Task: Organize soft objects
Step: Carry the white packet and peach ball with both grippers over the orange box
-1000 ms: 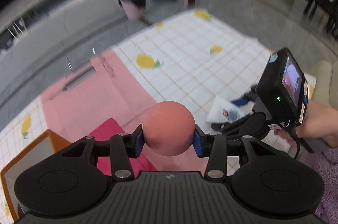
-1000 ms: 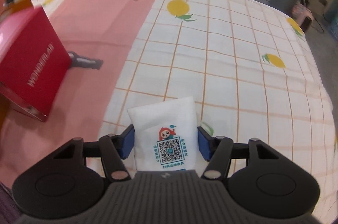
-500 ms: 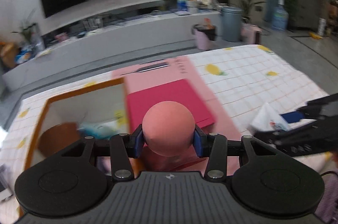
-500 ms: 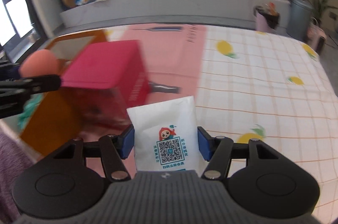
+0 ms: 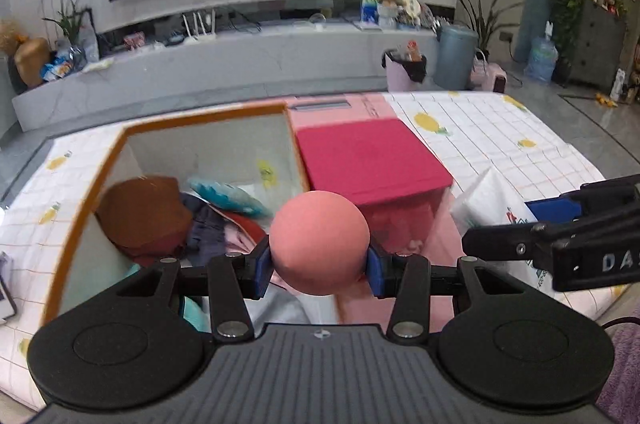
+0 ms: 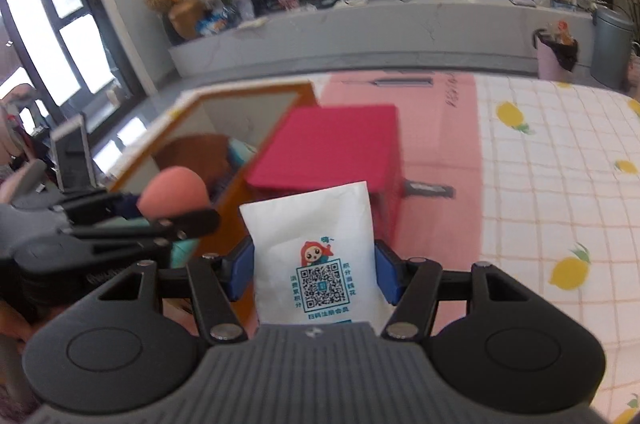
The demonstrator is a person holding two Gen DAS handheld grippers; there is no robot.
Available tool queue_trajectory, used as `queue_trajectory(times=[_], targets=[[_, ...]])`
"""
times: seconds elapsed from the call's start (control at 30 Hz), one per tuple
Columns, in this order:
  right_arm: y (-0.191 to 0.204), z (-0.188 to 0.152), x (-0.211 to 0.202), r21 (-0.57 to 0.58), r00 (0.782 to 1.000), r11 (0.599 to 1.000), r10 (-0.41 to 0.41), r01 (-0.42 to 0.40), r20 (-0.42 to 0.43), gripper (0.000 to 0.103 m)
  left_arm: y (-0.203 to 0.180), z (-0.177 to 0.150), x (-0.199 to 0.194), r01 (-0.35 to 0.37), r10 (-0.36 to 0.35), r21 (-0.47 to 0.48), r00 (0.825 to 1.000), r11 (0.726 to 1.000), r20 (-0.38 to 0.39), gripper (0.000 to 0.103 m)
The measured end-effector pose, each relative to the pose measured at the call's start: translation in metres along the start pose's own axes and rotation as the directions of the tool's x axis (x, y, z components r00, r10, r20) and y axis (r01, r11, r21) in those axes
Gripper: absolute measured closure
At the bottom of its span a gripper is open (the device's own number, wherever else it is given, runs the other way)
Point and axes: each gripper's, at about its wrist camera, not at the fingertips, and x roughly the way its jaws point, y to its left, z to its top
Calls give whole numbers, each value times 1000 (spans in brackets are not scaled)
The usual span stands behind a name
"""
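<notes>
Ball first: your left tool is clamped on this salmon-pink foam ball, one blue pad pressed into each side, so nothing more is needed from the grip. The thing that decides your coming move is where the orange-rimmed box lies from that tool: ahead and to its left, mouth open upward, with a brown cap, a blue-patterned soft item and other fabric already inside. The ball hangs just over the box's near right corner, not over the middle of the opening, so I judge you need to carry it forward and leftward before you let go.

Your right tool is clamped on a white sachet printed with a cartoon figure and a QR code; the sachet stands with its long axis running away from the tool, its top edge free. From this tool the box lies ahead and to the left, past the left tool and its ball, while the closed red box sits straight ahead, just beyond the sachet.

So the left hand is the nearer one to the opening and should probably drop first. The right hand would have to cross over the left or wait for it to clear. Both boxes rest on the pink and lemon-print cover of what looks like a bed.
</notes>
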Motion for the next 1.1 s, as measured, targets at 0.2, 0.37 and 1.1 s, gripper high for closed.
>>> queue_trajectory(times=[0.2, 0.37, 1.1], targets=[[30, 29, 2, -14, 998, 999, 31, -30, 52, 42, 45, 3, -6, -63, 66, -101, 997, 993, 34, 51], [58, 61, 19, -55, 997, 997, 57, -54, 54, 42, 76, -1, 7, -113, 112, -178, 994, 978, -13, 51], [160, 148, 216, -616, 983, 788, -107, -9, -151, 42, 119, -12, 29, -2, -32, -337, 995, 941, -94, 51]])
